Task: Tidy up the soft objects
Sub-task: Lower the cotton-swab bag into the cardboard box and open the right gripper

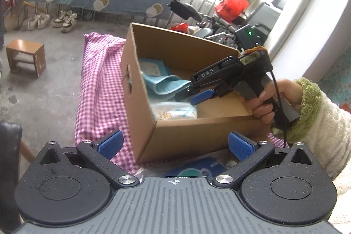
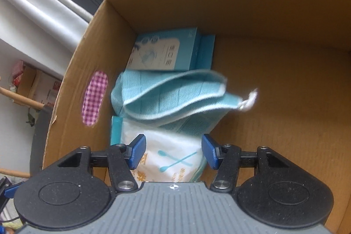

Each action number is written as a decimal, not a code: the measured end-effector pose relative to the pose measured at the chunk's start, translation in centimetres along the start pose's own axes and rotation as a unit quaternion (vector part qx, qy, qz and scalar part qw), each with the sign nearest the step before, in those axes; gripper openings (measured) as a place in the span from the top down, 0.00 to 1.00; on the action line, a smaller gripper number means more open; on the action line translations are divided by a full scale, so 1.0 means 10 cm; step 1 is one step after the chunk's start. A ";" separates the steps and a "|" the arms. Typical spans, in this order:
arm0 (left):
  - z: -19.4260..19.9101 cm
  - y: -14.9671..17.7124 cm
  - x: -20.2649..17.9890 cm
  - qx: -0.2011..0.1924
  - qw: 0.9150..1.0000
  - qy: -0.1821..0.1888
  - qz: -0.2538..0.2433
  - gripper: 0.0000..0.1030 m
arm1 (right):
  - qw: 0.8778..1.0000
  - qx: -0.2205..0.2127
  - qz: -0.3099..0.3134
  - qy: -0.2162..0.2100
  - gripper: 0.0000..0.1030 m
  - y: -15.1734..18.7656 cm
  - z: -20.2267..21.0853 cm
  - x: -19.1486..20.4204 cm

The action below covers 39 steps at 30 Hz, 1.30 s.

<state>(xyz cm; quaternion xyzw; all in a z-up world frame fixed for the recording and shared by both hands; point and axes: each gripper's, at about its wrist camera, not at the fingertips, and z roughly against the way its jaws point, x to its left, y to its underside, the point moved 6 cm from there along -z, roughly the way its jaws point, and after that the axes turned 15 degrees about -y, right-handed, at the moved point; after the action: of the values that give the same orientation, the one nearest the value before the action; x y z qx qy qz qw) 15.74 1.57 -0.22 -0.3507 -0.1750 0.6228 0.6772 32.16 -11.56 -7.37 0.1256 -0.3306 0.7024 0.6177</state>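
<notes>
cardboard fills the left wrist view: one open box (image 1: 188, 124) stands on a pink checked cloth (image 1: 98, 80). the left claw (image 1: 174, 144) hangs spread wide and empty just short of the box's near corner. a hand (image 1: 272, 100) in a fluffy sleeve holds the right claw (image 1: 193, 95), dipped into the box over one teal towel (image 1: 162, 84) and one white pack (image 1: 175, 111). its pads look parted with nothing between them. a blue pack (image 1: 197, 168) lies outside the box, below the left claw.

in the right wrist view the right claw (image 2: 173, 152) is half spread and pinches nothing. the teal towel (image 2: 166, 98) lies loosely folded, blurred, on the left side of the box (image 2: 274, 14), between a blue carton (image 2: 164, 49) behind it and the white pack (image 2: 173, 159) under the claw.

by my reading the towel has just been put in, so this is the end of a placing step. next the right claw should lift clear, and the left should reach the blue pack.

count inside: one towel, one carton, one white pack.
</notes>
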 end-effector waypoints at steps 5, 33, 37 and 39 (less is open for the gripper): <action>-0.02 0.05 0.13 0.004 1.000 0.002 0.019 0.01 | 1.000 0.022 0.000 -0.014 0.43 0.07 -0.11 0.16; 0.05 0.13 0.17 -0.005 1.000 0.003 0.028 0.01 | 0.995 0.075 -0.070 -0.006 0.28 0.14 -0.33 0.18; 0.05 0.13 0.16 -0.006 1.000 -0.003 0.028 0.01 | 0.996 0.055 -0.067 0.001 0.28 0.13 -0.21 0.13; 0.06 0.13 0.15 -0.009 1.000 -0.007 0.027 0.01 | 0.998 0.037 -0.055 0.005 0.28 0.13 -0.07 0.14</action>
<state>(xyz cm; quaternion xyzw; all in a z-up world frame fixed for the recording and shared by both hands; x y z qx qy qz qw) 14.61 3.17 -1.03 -0.3572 -0.1760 0.6419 0.6552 30.82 -10.10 -7.46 0.1624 -0.2939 0.6797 0.6521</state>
